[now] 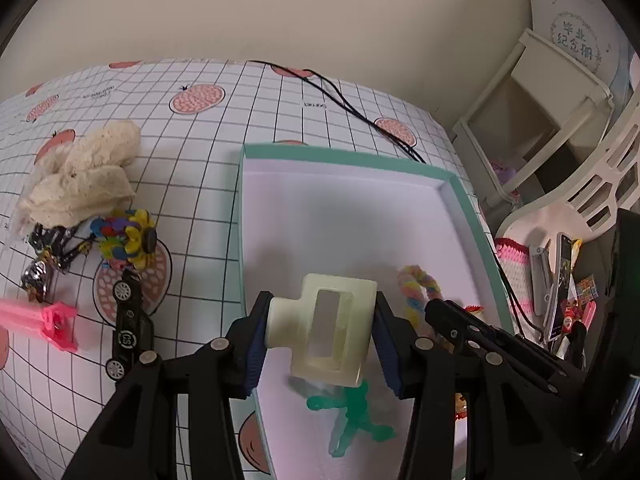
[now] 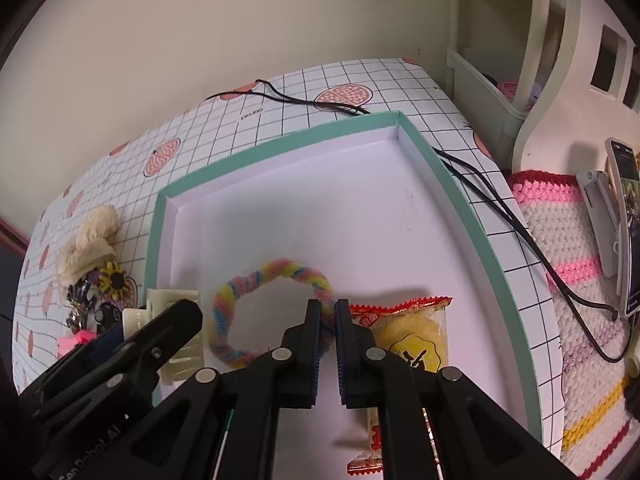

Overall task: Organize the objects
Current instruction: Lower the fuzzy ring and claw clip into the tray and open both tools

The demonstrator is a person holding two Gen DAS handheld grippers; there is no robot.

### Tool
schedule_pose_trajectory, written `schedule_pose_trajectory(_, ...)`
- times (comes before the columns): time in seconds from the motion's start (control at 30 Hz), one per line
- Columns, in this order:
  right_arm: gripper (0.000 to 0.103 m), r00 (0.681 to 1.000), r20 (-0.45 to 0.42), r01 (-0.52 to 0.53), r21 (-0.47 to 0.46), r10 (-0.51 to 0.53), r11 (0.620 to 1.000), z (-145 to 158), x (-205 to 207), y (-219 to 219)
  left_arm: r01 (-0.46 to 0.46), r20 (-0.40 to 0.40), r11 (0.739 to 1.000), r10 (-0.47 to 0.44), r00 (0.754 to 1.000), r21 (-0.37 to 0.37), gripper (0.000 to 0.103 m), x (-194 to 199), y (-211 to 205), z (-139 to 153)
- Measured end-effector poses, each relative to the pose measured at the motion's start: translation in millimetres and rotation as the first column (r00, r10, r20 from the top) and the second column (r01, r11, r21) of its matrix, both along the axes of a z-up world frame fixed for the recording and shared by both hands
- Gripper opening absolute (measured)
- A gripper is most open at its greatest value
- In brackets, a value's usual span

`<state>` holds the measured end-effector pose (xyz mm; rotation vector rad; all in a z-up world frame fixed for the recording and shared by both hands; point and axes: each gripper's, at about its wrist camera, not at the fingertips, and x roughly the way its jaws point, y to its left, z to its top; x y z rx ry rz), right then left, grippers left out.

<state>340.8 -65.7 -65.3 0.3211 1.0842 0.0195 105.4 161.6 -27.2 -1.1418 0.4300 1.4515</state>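
A shallow box with a teal rim (image 1: 466, 216) (image 2: 452, 184) and white floor lies on the gridded table. My left gripper (image 1: 322, 330) is shut on a cream hair claw clip (image 1: 332, 330), holding it above the box's near left part; the clip also shows in the right wrist view (image 2: 176, 336). My right gripper (image 2: 328, 312) is shut on a pastel fuzzy ring (image 2: 272, 308) inside the box; the ring also shows in the left wrist view (image 1: 418, 292). A green toy figure (image 1: 356, 416) and a yellow snack packet (image 2: 412, 340) lie in the box.
Left of the box lie a cream cloth (image 1: 84, 176), a colourful flower toy (image 1: 128, 236), foil candies (image 1: 40, 264), a black toy car (image 1: 130, 324) and a pink clip (image 1: 44, 320). Black cables (image 2: 516, 216) cross the box's right side. A crochet mat (image 2: 568, 248), phone (image 2: 630, 224) and white shelves (image 1: 540, 112) stand right.
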Motion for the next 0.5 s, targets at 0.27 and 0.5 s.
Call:
schedule_pose_trajectory(0.27,0.011,1.000,-0.008,-0.008,-0.004,0.008,1.000,-0.5,-1.6,2.3,-0.019,0.033,1.000,0.019,0.999,-0.019,0.049,-4.3,-0.9,-3.9)
schedule_pose_trajectory(0.5,0.011,1.000,0.004,0.002,0.009,-0.002,1.000,3.5,-4.2,1.3,-0.025,0.076,0.999,0.026,0.997,-0.021,0.051,-8.9,-3.5,-2.9)
